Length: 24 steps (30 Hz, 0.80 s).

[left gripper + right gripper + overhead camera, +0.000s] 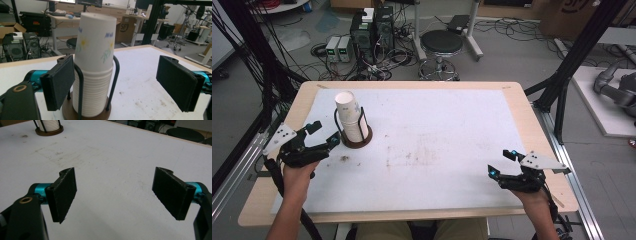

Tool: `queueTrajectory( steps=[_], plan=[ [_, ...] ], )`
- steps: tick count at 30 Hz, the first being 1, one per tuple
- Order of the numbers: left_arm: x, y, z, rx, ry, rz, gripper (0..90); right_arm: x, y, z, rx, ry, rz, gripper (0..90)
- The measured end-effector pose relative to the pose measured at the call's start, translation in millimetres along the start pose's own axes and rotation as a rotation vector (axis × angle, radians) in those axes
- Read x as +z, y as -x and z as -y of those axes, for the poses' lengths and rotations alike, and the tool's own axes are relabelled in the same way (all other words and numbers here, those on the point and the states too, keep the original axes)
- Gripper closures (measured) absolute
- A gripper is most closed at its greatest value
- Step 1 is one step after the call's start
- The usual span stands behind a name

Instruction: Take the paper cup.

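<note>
Stack of white paper cups with a flower print (349, 114): upright in a black wire holder on a round brown wooden base (357, 138), at the left of the white-topped bench (437, 145). Left tool (325, 134): jaws apart, just beside the holder, level with the stack; one pad (58, 82) close against the wire. Right tool (501, 163): jaws apart, gripping nothing, over bare bench near the front right corner, well apart from the cups.

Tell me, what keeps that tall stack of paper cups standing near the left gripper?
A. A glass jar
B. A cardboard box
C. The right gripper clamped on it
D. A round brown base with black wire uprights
D: the stack of paper cups sits on a round brown base between black wire uprights.
</note>
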State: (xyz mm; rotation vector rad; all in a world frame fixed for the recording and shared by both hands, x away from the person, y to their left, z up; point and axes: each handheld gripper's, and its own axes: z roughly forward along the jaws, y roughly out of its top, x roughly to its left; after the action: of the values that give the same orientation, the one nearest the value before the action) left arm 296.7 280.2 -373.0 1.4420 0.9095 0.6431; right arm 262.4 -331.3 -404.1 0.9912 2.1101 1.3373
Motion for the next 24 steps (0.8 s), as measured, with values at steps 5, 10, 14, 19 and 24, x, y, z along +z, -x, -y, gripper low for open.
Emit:
queueTrajectory(
  steps=[5,10,14,19,24],
  plan=[
    [6.6,-1.8,-17.3,0.031,-0.01,0.01,15.4,0.2,0.8,0.4,-0.002,-0.002,0.0,20.1],
    [21.1,-3.0,-36.0,0.049,-0.041,0.011,15.4,0.5,-0.2,-0.2,0.003,-0.003,-0.002,20.1],
    [34.1,-5.7,-49.0,0.079,-0.072,0.006,15.4,0.6,-0.5,-0.6,0.003,-0.002,-0.003,20.1],
    [50.7,-10.7,-60.1,0.077,-0.108,0.003,15.4,0.3,-0.3,-0.5,0.004,-0.002,-0.004,20.1],
    [71.7,-13.4,-62.9,0.076,-0.171,0.001,15.6,0.5,0.6,-0.1,0.003,-0.002,-0.003,20.2]
  ],
)
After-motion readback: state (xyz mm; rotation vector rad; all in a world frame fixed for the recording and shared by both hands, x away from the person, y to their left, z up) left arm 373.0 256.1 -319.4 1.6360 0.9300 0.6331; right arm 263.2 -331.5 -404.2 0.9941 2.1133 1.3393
